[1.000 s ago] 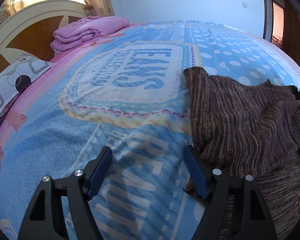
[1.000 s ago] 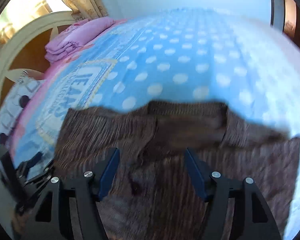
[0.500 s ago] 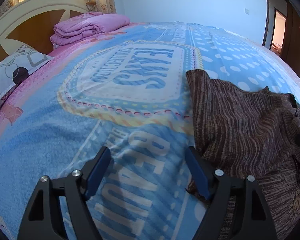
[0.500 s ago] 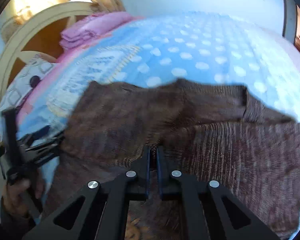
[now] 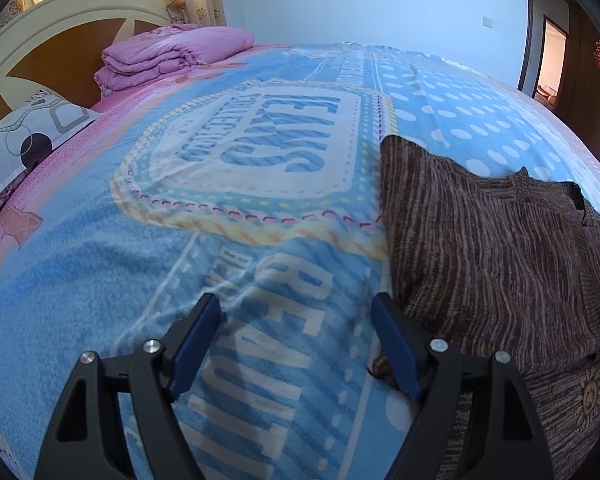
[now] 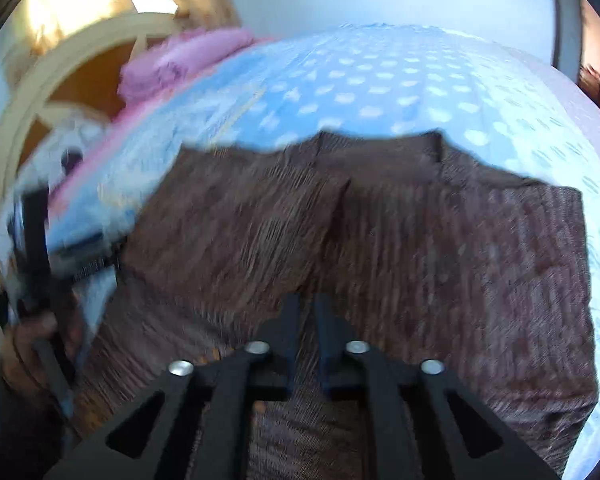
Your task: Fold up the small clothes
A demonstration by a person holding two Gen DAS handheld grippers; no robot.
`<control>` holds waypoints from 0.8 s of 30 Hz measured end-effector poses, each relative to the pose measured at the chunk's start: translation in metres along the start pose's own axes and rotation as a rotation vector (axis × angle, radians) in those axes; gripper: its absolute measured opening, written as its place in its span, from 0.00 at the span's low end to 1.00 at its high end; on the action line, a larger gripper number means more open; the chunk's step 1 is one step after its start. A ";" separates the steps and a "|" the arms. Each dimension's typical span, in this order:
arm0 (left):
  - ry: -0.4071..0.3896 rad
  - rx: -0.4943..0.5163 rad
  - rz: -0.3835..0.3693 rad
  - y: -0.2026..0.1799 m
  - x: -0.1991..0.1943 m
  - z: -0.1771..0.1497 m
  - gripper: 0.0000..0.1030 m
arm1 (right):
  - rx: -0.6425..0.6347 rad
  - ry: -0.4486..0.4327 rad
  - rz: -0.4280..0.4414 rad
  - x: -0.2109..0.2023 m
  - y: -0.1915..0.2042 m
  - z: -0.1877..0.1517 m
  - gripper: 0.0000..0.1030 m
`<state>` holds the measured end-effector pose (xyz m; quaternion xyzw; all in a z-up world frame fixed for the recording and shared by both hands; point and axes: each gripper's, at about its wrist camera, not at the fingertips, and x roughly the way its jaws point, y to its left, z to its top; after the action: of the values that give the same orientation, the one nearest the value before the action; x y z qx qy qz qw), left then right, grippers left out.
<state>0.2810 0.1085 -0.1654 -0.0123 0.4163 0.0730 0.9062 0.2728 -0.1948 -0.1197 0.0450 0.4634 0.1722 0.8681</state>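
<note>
A brown striped knit garment (image 5: 492,248) lies flat on the blue printed blanket (image 5: 220,264), partly folded over itself. My left gripper (image 5: 296,328) is open and empty, low over the blanket at the garment's left edge; its right finger (image 5: 392,344) touches that edge. In the right wrist view the garment (image 6: 440,248) fills the middle, blurred. My right gripper (image 6: 307,312) is shut just above the garment, with a narrow slit between the fingers; whether cloth is pinched there cannot be told. The left gripper and the hand holding it show at the left (image 6: 40,240).
A folded pink quilt (image 5: 172,56) sits at the head of the bed by the cream and brown headboard (image 5: 60,40). A patterned pillow (image 5: 24,144) lies at the left edge. A doorway (image 5: 552,68) stands at the far right.
My right gripper went from wide open to shut over the garment, then moved, blurring its view. My left gripper stayed open at the garment's left edge.
</note>
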 end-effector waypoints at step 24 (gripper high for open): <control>-0.029 -0.037 -0.084 0.009 -0.009 -0.003 0.95 | -0.003 -0.009 -0.144 0.033 -0.014 0.025 0.46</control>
<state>0.2713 0.1160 -0.1599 -0.0451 0.4006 0.0429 0.9141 0.3142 -0.1948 -0.1349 0.0112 0.4611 0.1097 0.8805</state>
